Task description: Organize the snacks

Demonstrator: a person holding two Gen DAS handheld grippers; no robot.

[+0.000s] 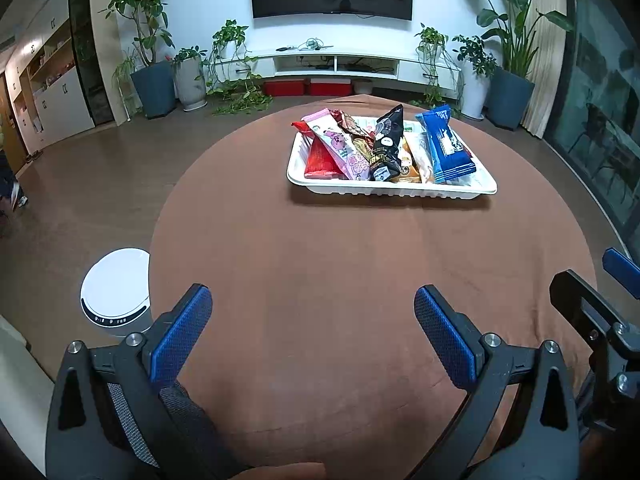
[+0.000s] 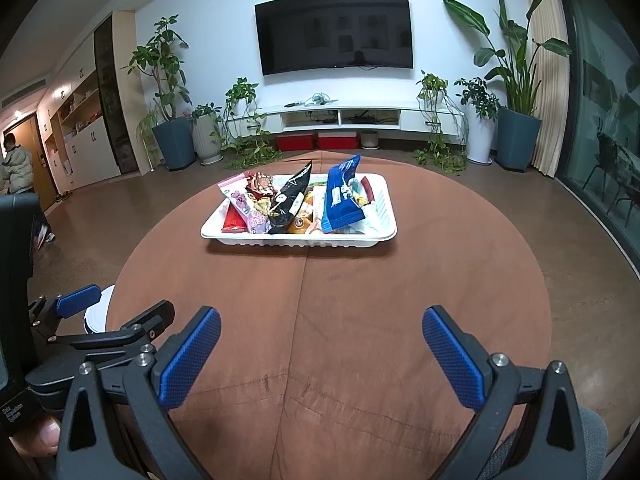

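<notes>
**Snack tray full at the far side, both claws wide and empty**

A white tray [image 1: 392, 190] sits in the upper middle of the left wrist view, on a round table under a brown cloth [image 1: 320, 260]. Packets lie heaped in it, side by side and overlapping: a red packet [image 1: 320, 158] at the left end, a pink packet [image 1: 344, 148] leaning over it, a black packet [image 1: 387, 144] in the middle with its top end raised, and a blue packet [image 1: 448, 144] towards the right. Between them lie gold and pale wrappers, too crowded to tell apart.

The left gripper [image 1: 313, 330] fills the bottom of its frame, blue pads spread far apart with nothing between them, over bare cloth well short of the tray. The right gripper [image 2: 321, 354] stands the same way in its own view, spread wide and holding nothing, with the tray [image 2: 298, 240] above it in the frame.

A white round bin [image 1: 116, 292] stands at lower left beside the table. A dark television [image 2: 335, 32] hangs on the far wall.
</notes>
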